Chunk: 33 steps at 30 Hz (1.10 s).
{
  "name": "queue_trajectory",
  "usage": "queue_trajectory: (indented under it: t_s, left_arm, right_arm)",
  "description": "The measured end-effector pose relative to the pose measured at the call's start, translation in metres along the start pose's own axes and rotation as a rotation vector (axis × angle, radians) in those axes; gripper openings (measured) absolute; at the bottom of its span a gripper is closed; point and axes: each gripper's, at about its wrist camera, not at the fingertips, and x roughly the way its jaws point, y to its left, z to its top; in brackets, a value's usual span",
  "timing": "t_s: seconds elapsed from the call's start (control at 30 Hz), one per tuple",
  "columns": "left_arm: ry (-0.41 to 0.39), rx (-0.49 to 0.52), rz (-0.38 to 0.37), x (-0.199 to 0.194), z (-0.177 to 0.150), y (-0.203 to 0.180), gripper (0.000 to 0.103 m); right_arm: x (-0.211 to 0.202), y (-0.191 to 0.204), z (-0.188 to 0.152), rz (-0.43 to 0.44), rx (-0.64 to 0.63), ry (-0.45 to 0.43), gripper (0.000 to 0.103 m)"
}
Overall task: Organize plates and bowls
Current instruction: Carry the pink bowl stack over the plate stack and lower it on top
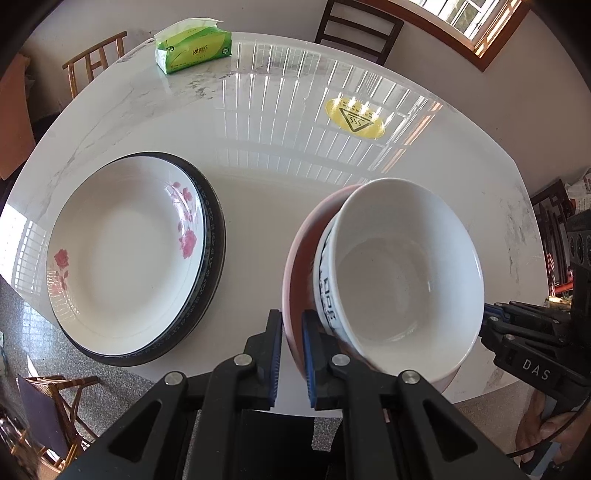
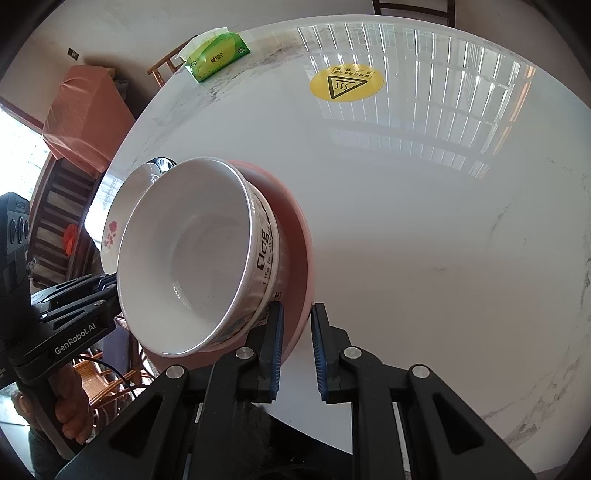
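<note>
A white bowl [image 1: 399, 273] with black lettering sits nested in a wider pink dish [image 1: 299, 258] near the table's front edge. My left gripper [image 1: 291, 350] is shut on the pink dish's near rim, one pad on each side. My right gripper [image 1: 487, 317] meets the stack's opposite side. In the right wrist view the pink dish [image 2: 299, 251] has its rim between the pads of my right gripper [image 2: 297, 343], which is shut on it. The white bowl [image 2: 192, 254] fills the left, with my left gripper [image 2: 110, 291] behind it. A rose-patterned plate [image 1: 122, 243] lies on a black-rimmed plate [image 1: 216, 236] at left.
The round white marble table [image 1: 277, 122] carries a green tissue pack [image 1: 194, 48] at the back and a yellow warning sticker [image 1: 354, 118]. Wooden chairs [image 1: 358, 29] stand around it. A hand [image 2: 70, 406] holds the left gripper's handle.
</note>
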Motion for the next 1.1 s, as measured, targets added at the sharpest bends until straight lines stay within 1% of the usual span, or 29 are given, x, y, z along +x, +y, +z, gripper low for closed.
queue_trajectory:
  t_s: [0.2, 0.53, 0.77, 1.1]
  left_arm:
    - [-0.013, -0.01, -0.007, -0.012, -0.008, 0.011, 0.011]
    - [-0.039, -0.02, -0.001, -0.029, -0.005, 0.015, 0.011]
    - [-0.057, -0.042, -0.001, -0.042, -0.002, 0.026, 0.011]
    - [-0.088, -0.078, 0.008, -0.062, -0.002, 0.049, 0.01]
  right_arm:
    - [-0.008, 0.006, 0.002, -0.003, -0.009, -0.033, 0.016]
    - [-0.018, 0.015, 0.002, 0.013, -0.012, -0.054, 0.016]
    - [-0.023, 0.025, 0.006, 0.035, -0.014, -0.065, 0.016]
    - [-0.027, 0.05, 0.015, 0.057, -0.043, -0.078, 0.017]
